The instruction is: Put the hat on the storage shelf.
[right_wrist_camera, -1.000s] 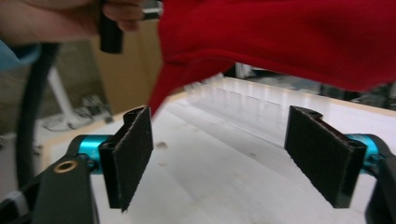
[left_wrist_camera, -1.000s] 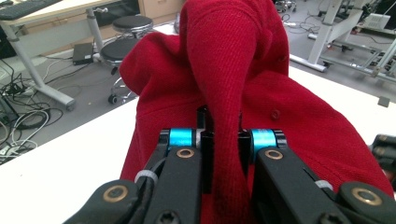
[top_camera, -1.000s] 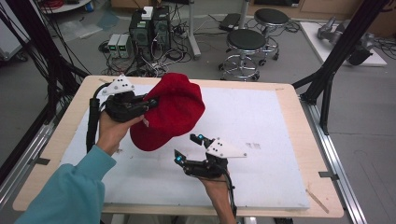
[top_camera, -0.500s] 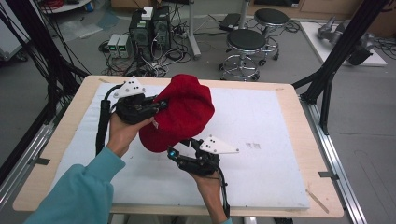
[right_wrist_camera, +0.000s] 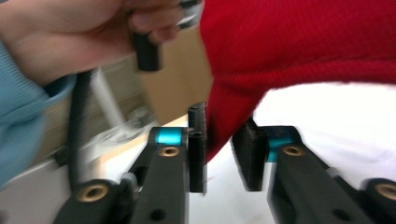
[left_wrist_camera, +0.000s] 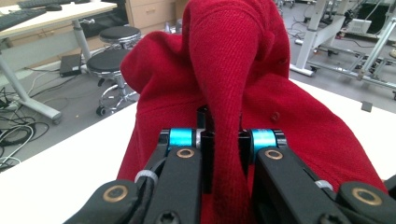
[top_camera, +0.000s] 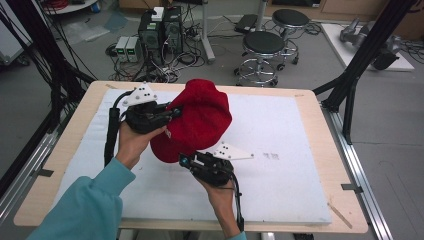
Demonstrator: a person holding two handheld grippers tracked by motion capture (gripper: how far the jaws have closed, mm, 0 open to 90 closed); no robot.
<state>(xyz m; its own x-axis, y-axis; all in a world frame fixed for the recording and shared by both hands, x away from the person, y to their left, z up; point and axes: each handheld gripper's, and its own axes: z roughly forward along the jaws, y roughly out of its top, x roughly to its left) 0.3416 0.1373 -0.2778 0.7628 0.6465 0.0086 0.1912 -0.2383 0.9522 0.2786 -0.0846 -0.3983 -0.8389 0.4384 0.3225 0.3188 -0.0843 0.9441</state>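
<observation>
A red knitted garment (top_camera: 202,115) with small buttons hangs bunched above the white mat. My left gripper (top_camera: 172,114) holds it up from the left, shut on a thick fold of the cloth (left_wrist_camera: 229,93) that runs between its jaws (left_wrist_camera: 224,149). Below it, my right gripper (top_camera: 184,160) points left at the garment's lower edge. It stands open, and the bottom corner of the red cloth (right_wrist_camera: 224,126) dips into the gap between its jaws (right_wrist_camera: 224,149). The person's left hand (right_wrist_camera: 70,32) shows behind it, blurred.
A white mat (top_camera: 300,165) covers most of the wooden table (top_camera: 325,200). Black frame posts (top_camera: 360,65) rise at the right and left sides. Stools (top_camera: 265,45) and computer boxes (top_camera: 160,30) stand on the floor beyond the far edge.
The left gripper has carried the garment to the right and a little nearer. The right gripper has moved left and up until its jaws reach the garment's lower edge.
</observation>
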